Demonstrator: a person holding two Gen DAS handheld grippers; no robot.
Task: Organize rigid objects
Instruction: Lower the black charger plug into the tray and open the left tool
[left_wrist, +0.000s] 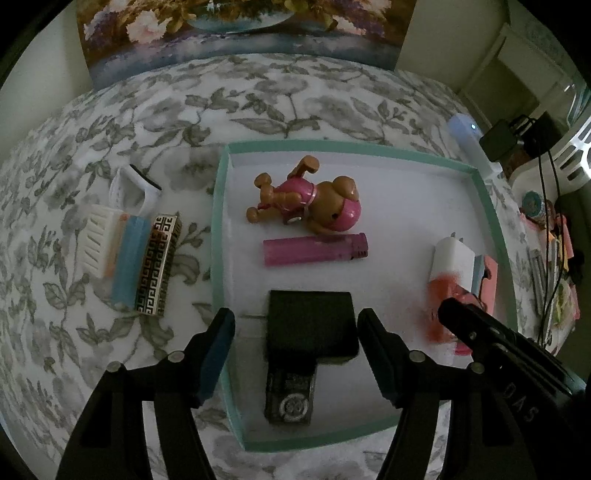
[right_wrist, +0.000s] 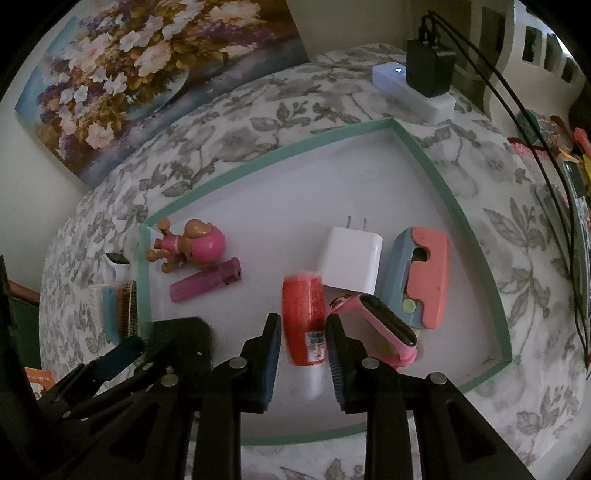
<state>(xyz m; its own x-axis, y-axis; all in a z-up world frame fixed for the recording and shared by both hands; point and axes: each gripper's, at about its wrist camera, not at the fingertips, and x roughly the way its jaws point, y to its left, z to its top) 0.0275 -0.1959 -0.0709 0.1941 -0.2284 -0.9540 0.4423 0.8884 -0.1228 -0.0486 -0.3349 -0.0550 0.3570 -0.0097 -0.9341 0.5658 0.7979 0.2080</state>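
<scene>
Left of the teal-rimmed tray (left_wrist: 218, 221), on the flowered cloth (left_wrist: 258, 99), lie a white comb (left_wrist: 98, 240), a blue bar (left_wrist: 127, 258) and a gold-patterned case (left_wrist: 159, 264), side by side. Inside the tray, the left gripper (left_wrist: 295, 350) is spread wide over a black box (left_wrist: 312, 325), pads not touching it. Behind it lies a translucent pink lighter (left_wrist: 314, 249), long axis across the tray, then a plastic toy dog (left_wrist: 306, 199) on its side. Further right, the right gripper (right_wrist: 303, 354) pinches a glittery red tube (right_wrist: 304, 317), which points away toward the white charger (right_wrist: 349, 258). A pink wristband (right_wrist: 376, 325) lies just beside the right pad.
</scene>
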